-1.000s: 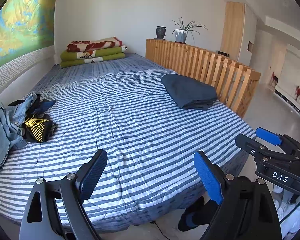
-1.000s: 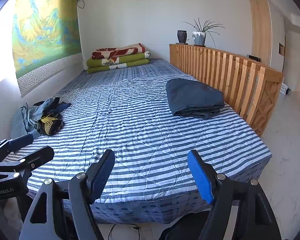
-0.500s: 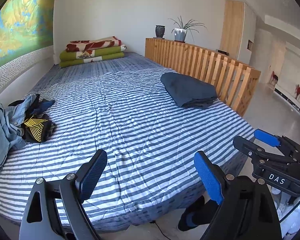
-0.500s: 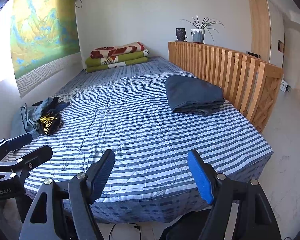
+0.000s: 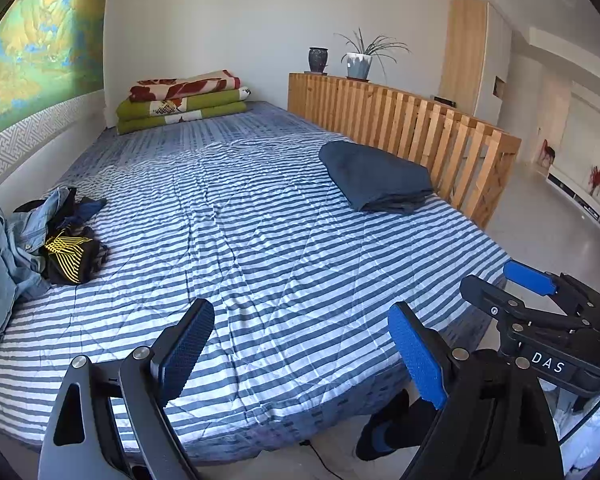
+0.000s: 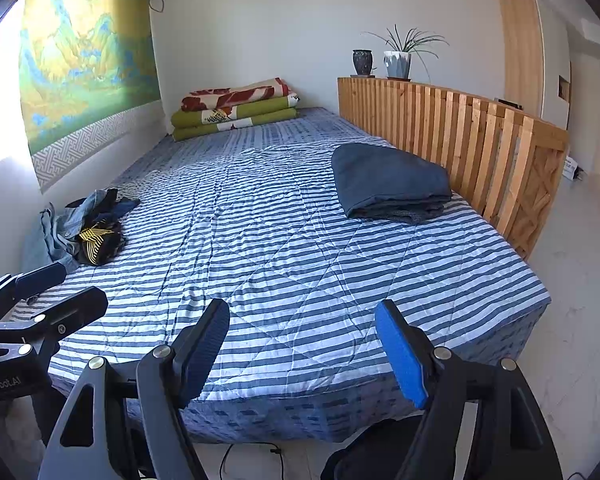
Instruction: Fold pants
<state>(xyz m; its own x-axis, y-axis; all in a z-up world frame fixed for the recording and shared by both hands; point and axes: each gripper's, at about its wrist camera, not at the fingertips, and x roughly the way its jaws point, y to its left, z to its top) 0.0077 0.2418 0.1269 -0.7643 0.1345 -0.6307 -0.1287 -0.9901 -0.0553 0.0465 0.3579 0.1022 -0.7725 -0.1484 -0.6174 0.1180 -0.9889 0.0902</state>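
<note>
Both grippers hover empty at the foot of the striped bed [image 5: 284,240].

Left gripper [image 5: 300,348] and right gripper [image 6: 300,344] gape wide. At ten o'clock lies a crumpled clothes heap [image 5: 40,240], probably denim pants; folded dark-blue pants [image 6: 388,184] rest at one o'clock.

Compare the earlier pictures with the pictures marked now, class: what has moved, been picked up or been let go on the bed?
Nothing has visibly changed. The left gripper and right gripper stay open and empty near the foot of the striped bed. The heap of unfolded clothes and the folded dark pile lie where they were; only the views shift very slightly.
</note>
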